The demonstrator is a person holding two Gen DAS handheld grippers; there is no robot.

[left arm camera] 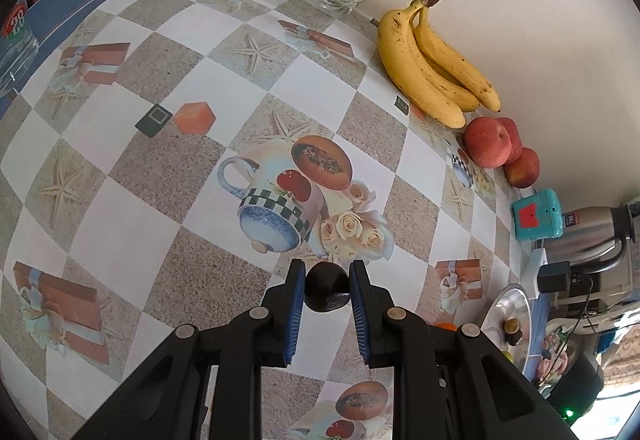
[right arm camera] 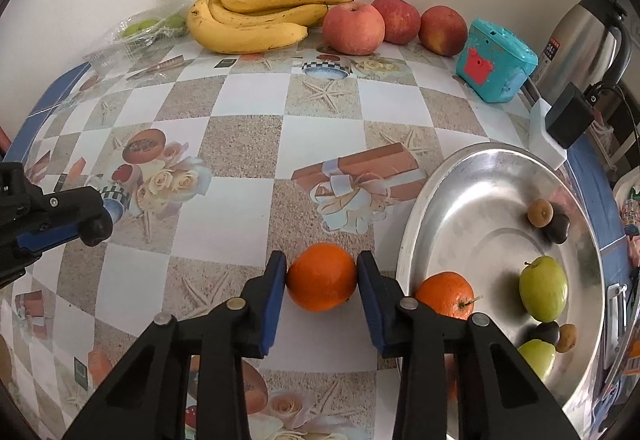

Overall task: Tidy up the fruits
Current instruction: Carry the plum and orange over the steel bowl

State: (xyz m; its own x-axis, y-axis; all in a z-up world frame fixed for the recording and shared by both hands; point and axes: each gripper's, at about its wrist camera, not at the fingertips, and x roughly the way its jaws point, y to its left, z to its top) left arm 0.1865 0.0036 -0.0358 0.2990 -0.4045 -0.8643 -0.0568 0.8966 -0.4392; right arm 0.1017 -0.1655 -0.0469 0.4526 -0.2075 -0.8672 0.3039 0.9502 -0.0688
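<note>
Fruits are split between the tabletop (right arm camera: 248,143) and the metal tray (right arm camera: 472,175) at my right, and I read the step in hand as carrying 2 held pieces to that tray. Going from the biggest: the tray already holds 1 orange (right arm camera: 444,294), 2 green fruits, 2 dark ones and 2 small brown ones, mostly along its near and right side, so its centre and far half are the open room I would aim for. Its raised rim sits just beside my right tool (right arm camera: 322,278), which is clamped on the held orange (right arm camera: 322,276), both blue pads pressed to its sides. I would lift before crossing, since a low sideways slide would knock the rim or the orange just inside it.

Bananas (right arm camera: 256,19), 3 apples (right arm camera: 354,27) and a clear box of green fruit (right arm camera: 148,27) line the wall, well apart from both tools, so the middle of the tabletop is free for travel. A teal box (right arm camera: 494,59), a steel jug (right arm camera: 580,35) and a black adapter (right arm camera: 570,115) crowd the far right corner; I would stay clear of that cable.

My left tool (left arm camera: 326,288) grips a small dark fruit (left arm camera: 326,290) near the pad tips, so I judge it could slip; keep it level and move slowly
</note>
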